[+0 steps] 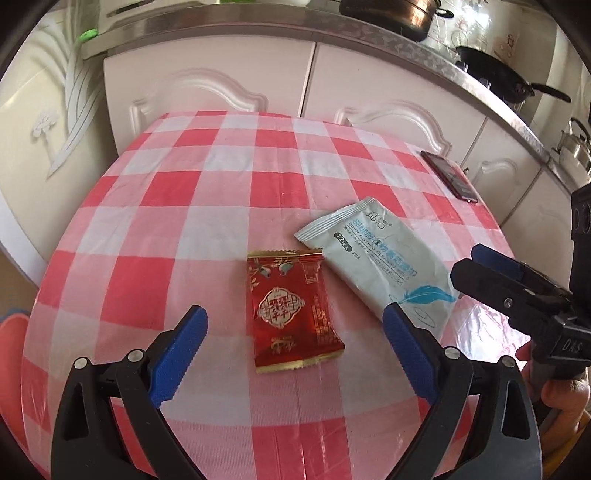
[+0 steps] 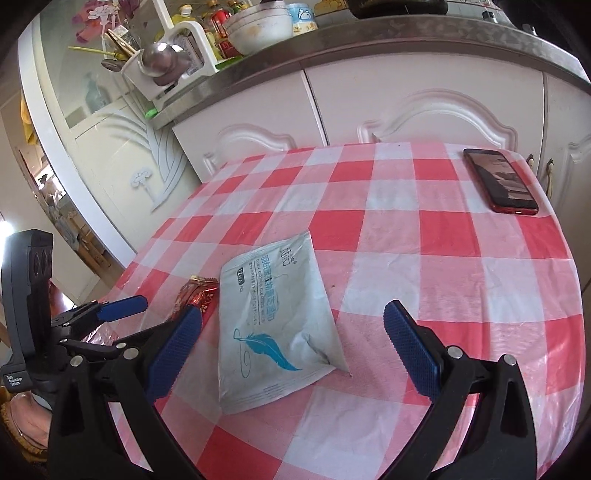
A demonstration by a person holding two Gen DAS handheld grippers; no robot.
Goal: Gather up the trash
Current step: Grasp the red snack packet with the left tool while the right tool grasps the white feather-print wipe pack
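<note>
A red snack wrapper with gold print lies flat on the checked tablecloth. My left gripper is open, its blue fingers on either side of the wrapper, a little above it. Right of it lies a pale blue wet-wipe packet with a feather print. In the right wrist view that packet lies between the spread fingers of my open right gripper, and a corner of the red wrapper peeks out behind its left finger. The right gripper shows at the right edge of the left wrist view.
A red-cased phone lies near the table's far right corner. White cabinets stand close behind the table under a metal counter with pans and bowls. A hand holds the right gripper's handle.
</note>
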